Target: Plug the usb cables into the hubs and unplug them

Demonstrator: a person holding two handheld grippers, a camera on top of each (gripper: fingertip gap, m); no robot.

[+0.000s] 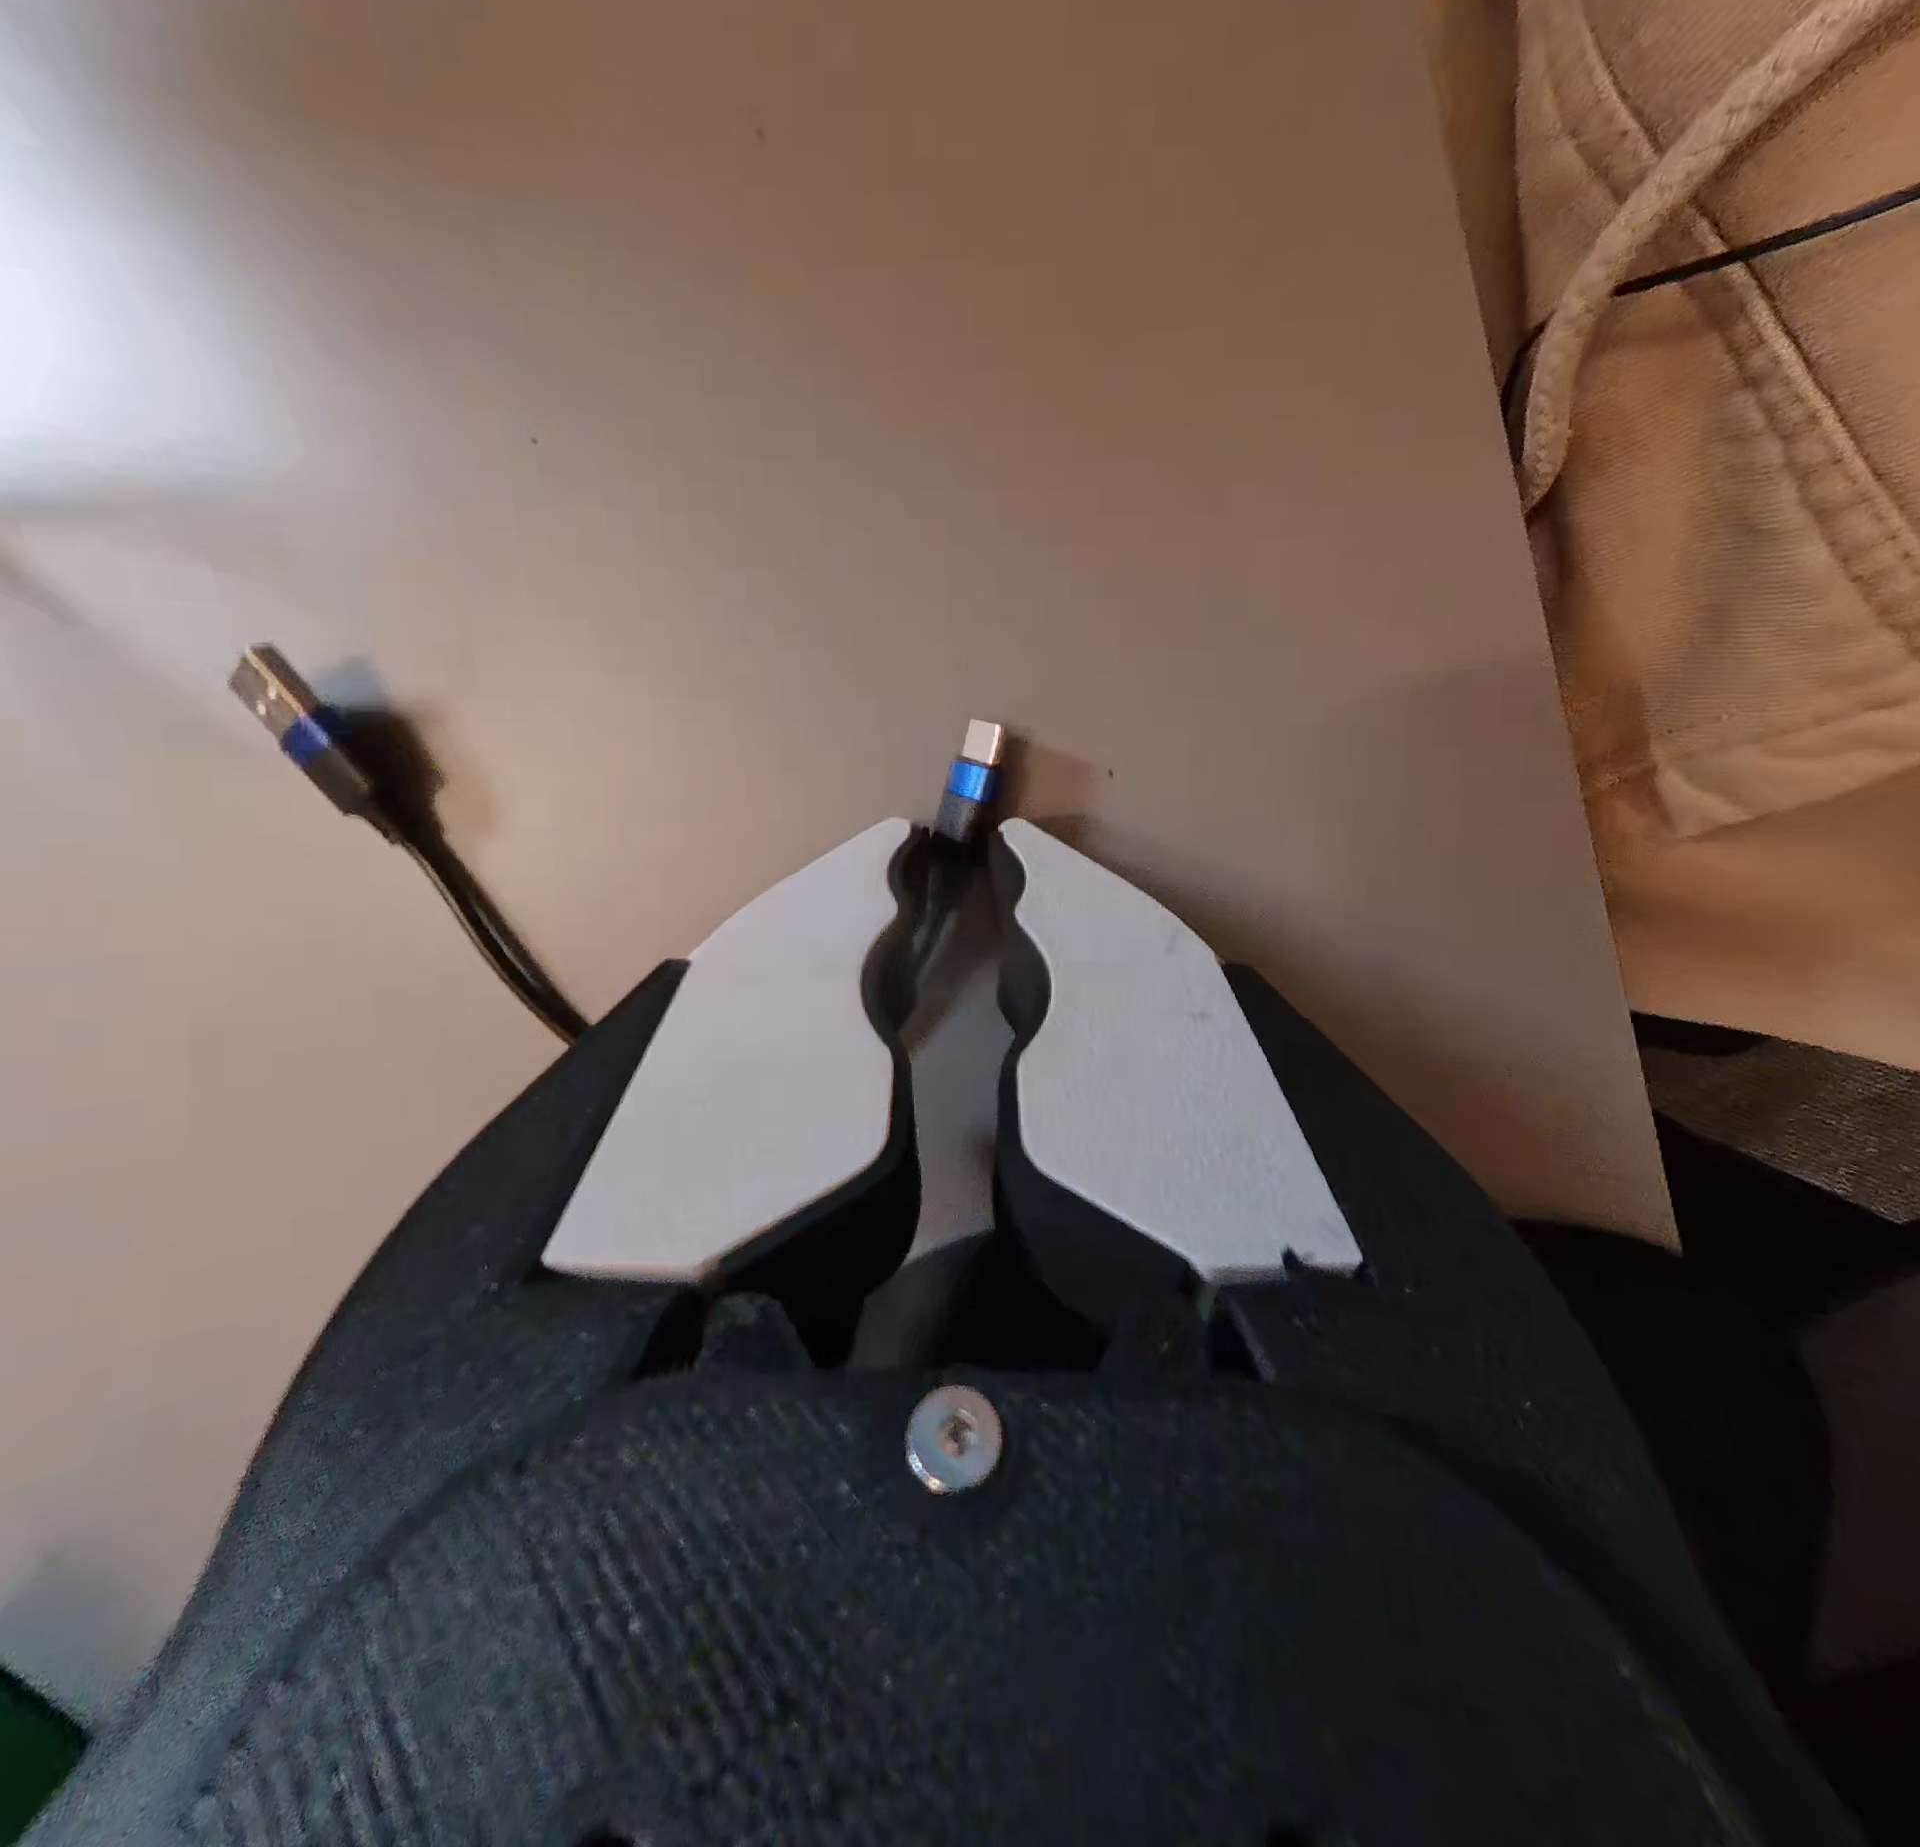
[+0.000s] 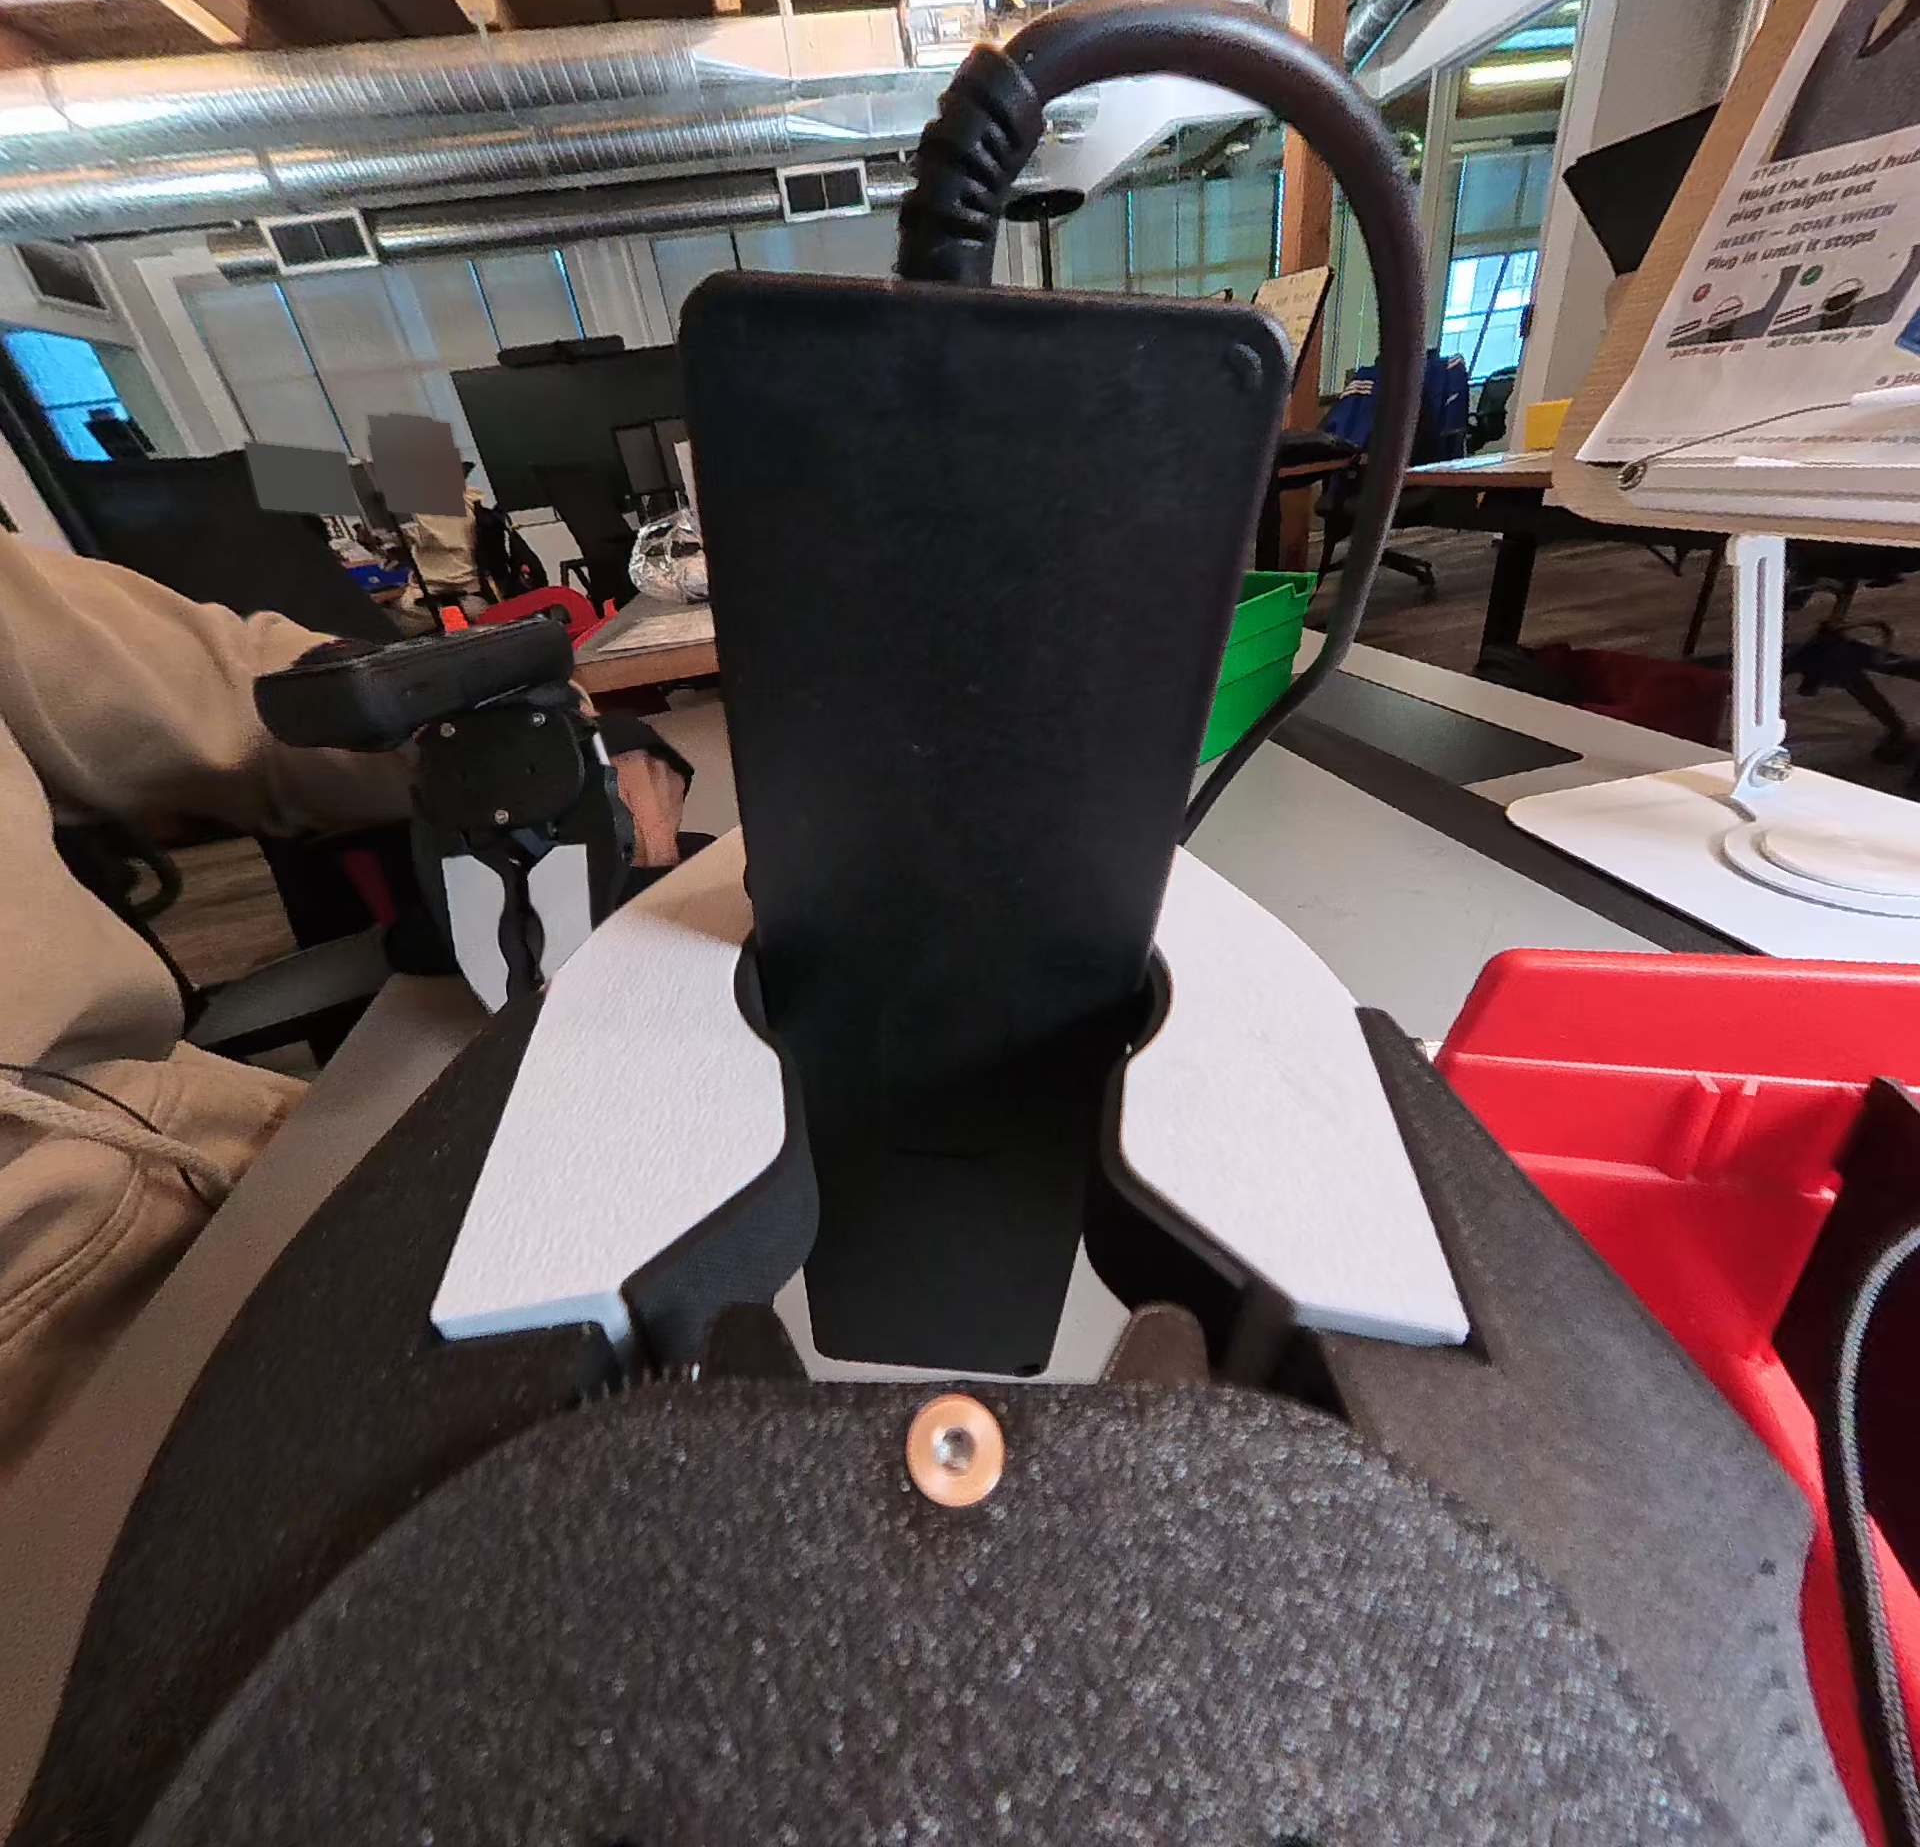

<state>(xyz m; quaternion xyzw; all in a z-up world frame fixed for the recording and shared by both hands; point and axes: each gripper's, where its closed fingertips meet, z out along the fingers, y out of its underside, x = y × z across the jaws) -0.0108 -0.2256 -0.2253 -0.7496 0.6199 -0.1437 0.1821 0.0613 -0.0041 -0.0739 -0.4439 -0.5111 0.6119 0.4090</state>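
Observation:
My left gripper (image 1: 956,833) is shut on a black cable just behind its small blue-ringed silver plug (image 1: 974,758), which sticks out past the fingertips, low over the beige table (image 1: 831,343). The cable's other end, a larger blue-banded flat plug (image 1: 283,708), lies on the table to the left. My right gripper (image 2: 951,966) is shut on a flat black hub (image 2: 977,602) and holds it upright. The hub's thick black cord (image 2: 1361,270) arcs from its top down to the right. The hub's ports are hidden. The left gripper also shows in the right wrist view (image 2: 488,748), at the left.
A person in a beige hooded top (image 1: 1714,447) sits at the table edge. A red bin (image 2: 1662,1122) is close at the right and a green bin (image 2: 1257,644) stands behind the hub. A white stand (image 2: 1756,758) holds a printed sheet (image 2: 1787,270) at the far right.

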